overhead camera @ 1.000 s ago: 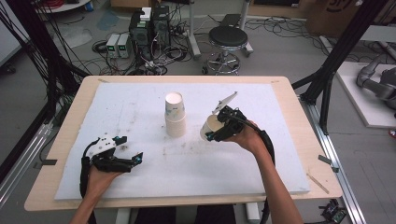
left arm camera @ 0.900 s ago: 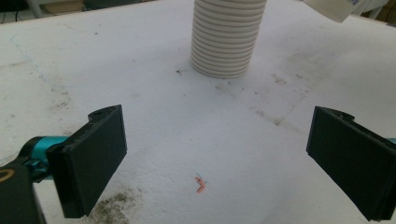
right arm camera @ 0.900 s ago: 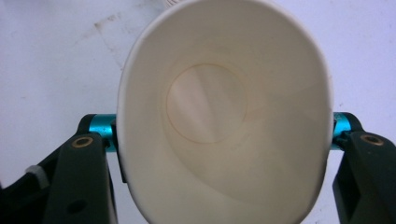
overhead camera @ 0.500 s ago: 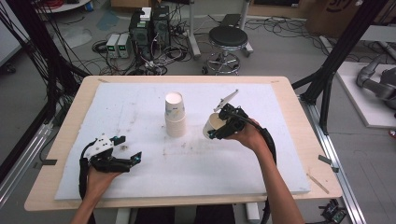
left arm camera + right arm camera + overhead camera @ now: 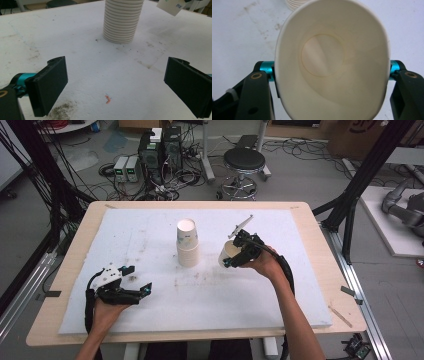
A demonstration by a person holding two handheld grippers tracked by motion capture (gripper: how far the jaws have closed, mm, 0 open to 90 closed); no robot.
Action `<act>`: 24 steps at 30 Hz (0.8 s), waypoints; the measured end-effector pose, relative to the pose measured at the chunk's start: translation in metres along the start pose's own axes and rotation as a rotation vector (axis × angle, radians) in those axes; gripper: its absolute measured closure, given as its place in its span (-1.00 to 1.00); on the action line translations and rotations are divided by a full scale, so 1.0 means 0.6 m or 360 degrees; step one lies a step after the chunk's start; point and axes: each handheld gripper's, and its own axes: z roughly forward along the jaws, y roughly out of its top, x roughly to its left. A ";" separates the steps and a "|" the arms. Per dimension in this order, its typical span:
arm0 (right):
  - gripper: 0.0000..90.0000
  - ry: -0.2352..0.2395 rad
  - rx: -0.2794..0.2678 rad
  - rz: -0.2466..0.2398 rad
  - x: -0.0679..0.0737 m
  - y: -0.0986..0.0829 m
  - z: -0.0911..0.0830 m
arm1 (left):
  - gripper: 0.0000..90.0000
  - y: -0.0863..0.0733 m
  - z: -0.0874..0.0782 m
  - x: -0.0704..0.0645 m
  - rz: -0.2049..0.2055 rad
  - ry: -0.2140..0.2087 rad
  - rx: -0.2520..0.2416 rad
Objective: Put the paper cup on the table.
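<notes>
Plenty of bare white mat around both hands, and the table's wooden edge sits well clear of them. One stack of cups stands mid-mat, upright. Right of it, the right gripper clamps a single paper cup, squeezed oval, its mouth toward the right gripper view's camera. Near the front left, the left gripper sits low with jaws spread wide, nothing between them, stack ahead.

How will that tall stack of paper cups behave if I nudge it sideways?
The cup stack is tall on a narrow base, so it will probably tip rather than slide. It looks light, being thin paper. The single cup shows an oval rim in the right gripper, suggesting these cups crush easily.
</notes>
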 end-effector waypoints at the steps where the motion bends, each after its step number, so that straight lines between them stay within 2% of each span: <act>1: -0.25 -0.0007 0.0011 0.0002 -0.001 0.001 0.003 | -0.89 0.000 0.000 0.000 0.0000 0.0000 0.0000; 11: -0.25 -0.0044 0.0164 -0.0027 -0.007 0.013 0.030 | -0.89 0.001 0.001 0.000 -0.0005 -0.0010 0.0012; 24: -0.25 -0.0058 0.0288 -0.0085 -0.003 0.022 0.060 | -0.89 0.001 0.002 0.000 -0.0001 -0.0011 0.0020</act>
